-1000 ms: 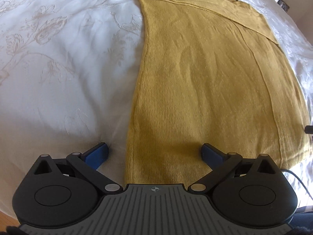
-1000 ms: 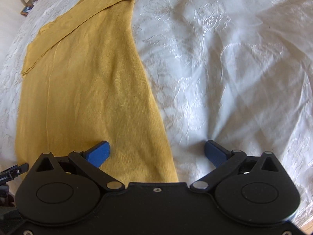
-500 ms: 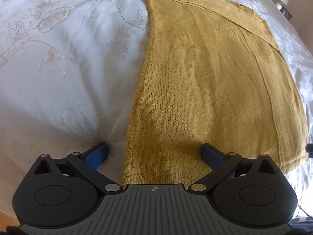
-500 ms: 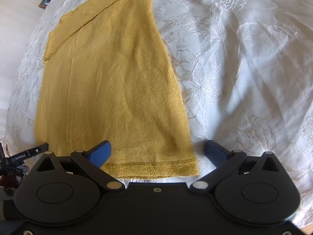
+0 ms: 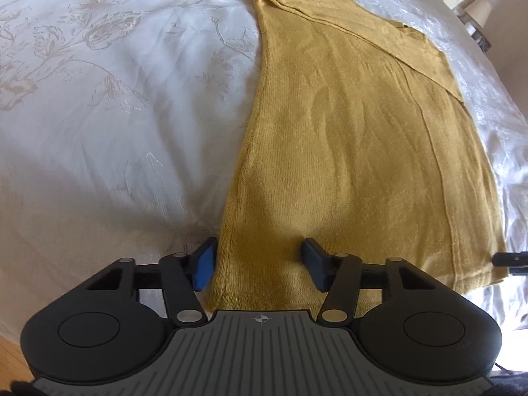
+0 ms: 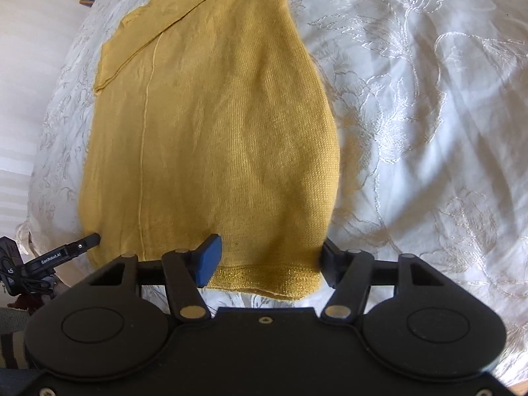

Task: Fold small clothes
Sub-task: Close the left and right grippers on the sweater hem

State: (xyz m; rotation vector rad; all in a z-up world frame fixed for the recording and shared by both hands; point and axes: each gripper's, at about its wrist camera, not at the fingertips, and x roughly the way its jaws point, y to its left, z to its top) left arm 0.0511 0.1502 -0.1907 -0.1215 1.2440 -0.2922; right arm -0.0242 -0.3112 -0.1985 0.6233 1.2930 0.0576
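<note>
Both tools narrowed from wide open, closing over hem corners.
Left tool (image 5: 259,264) and right tool (image 6: 269,259) half open, yellow knit garment (image 6: 211,138) between pads, ungripped, flat on white embroidered bedspread (image 6: 429,115).

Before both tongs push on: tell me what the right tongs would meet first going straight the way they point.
Most likely the mustard knit garment: its glittery hem already lies between the closing right tongs, near the corner. The white embroidered bedspread lies directly under it. Depth is hard to judge, so contact may already be beginning.
</note>
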